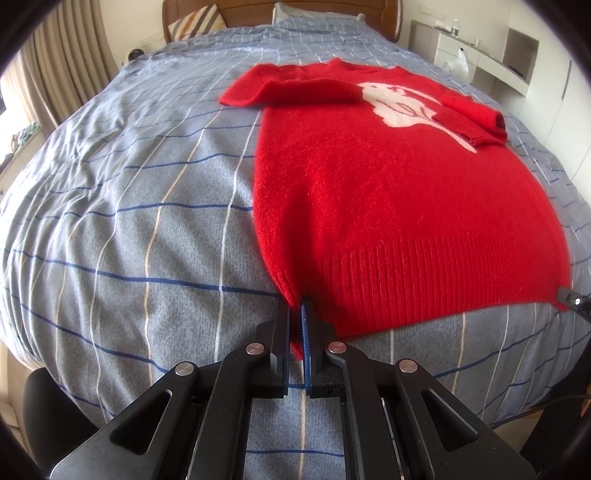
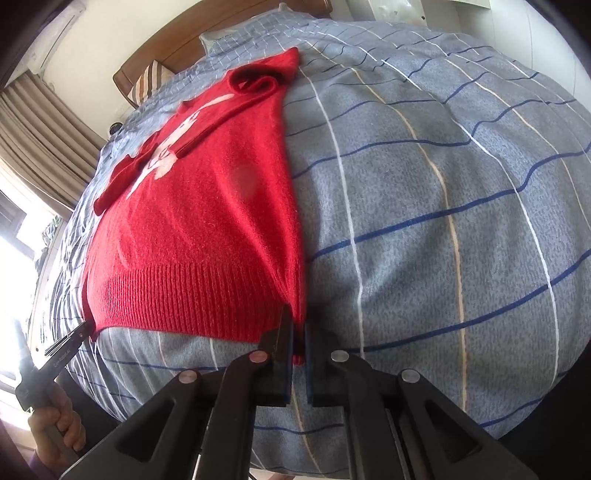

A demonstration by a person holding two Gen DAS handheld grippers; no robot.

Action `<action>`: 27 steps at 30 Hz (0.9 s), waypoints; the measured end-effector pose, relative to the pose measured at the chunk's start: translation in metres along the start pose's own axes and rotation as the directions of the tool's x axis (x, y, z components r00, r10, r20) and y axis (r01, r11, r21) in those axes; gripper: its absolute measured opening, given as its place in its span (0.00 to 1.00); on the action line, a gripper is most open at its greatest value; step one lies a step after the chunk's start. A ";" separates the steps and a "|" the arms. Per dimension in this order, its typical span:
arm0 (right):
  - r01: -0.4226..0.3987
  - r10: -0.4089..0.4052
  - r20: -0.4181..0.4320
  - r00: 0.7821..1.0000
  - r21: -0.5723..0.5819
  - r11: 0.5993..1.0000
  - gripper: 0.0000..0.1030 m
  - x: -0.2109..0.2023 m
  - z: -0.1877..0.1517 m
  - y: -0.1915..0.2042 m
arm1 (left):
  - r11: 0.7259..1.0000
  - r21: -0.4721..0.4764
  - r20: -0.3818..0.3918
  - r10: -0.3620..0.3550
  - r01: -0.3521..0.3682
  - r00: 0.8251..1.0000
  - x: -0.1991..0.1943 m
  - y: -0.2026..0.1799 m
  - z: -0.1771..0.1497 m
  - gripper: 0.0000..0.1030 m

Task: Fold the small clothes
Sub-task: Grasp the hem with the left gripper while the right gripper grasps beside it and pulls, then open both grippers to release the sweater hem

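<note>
I have both hem corners of the red sweater pinched: left gripper, right gripper; bare bed flanks either edge.

A bed fills both views, covered by a blue-grey duvet crossed with dark blue, white and cream lines. At its far end, toward 12 o'clock, stands a wooden headboard. A striped pillow leans against it at 11 o'clock, beside a pale blue pillow. Beige curtains hang at 10 o'clock next to a bright window. At 2 o'clock sits a white shelf unit with small items on top.
</note>
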State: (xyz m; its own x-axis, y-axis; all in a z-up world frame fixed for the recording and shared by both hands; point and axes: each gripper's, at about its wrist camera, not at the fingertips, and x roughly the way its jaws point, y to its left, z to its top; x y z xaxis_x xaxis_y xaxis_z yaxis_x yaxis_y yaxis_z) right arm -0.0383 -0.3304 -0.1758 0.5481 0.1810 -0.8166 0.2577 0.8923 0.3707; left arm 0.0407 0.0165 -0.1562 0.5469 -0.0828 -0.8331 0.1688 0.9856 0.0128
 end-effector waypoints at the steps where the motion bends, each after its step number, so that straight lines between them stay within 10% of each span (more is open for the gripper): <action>1: 0.000 0.000 0.002 1.000 0.001 1.000 0.04 0.000 -0.001 0.000 | 1.000 0.001 0.002 0.004 -0.004 1.000 0.000 0.000 0.000 0.05; 5: 0.001 -0.001 0.006 1.000 0.005 1.000 0.06 -0.003 -0.002 0.000 | 1.000 0.006 0.004 0.023 -0.023 1.000 -0.003 -0.001 -0.001 0.14; 9: 0.006 -0.006 0.002 1.000 0.002 1.000 0.15 -0.005 -0.002 0.002 | 0.996 0.027 0.012 0.081 -0.081 0.997 -0.011 -0.003 -0.004 0.55; 13: 0.033 -0.034 -0.036 0.999 -0.030 0.999 0.24 -0.015 -0.005 0.002 | 0.996 0.036 -0.002 0.080 -0.080 0.997 -0.026 0.005 -0.009 0.59; 18: 0.274 -0.242 0.159 0.957 -0.231 0.934 0.29 -0.078 0.021 0.017 | 0.989 -0.062 0.101 0.139 -0.133 0.985 -0.061 0.040 0.001 0.74; 22: 0.227 -0.137 0.250 0.959 -0.382 0.896 0.66 -0.099 0.079 0.072 | 0.973 -0.178 0.159 0.175 -0.146 0.972 -0.062 0.062 0.017 0.74; 27: 0.130 0.006 0.206 0.979 -0.639 0.758 0.66 -0.034 0.116 0.163 | 0.955 -0.240 0.167 0.219 -0.176 0.961 -0.046 0.071 0.016 0.75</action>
State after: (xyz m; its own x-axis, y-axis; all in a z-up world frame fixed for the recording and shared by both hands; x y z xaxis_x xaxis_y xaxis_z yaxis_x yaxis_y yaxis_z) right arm 0.0778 -0.2393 -0.0366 0.7019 0.0976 -0.7055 -0.2419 0.9643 -0.1074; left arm 0.0406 0.0877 -0.1079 0.6996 0.1114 -0.7058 -0.1319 0.9909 0.0258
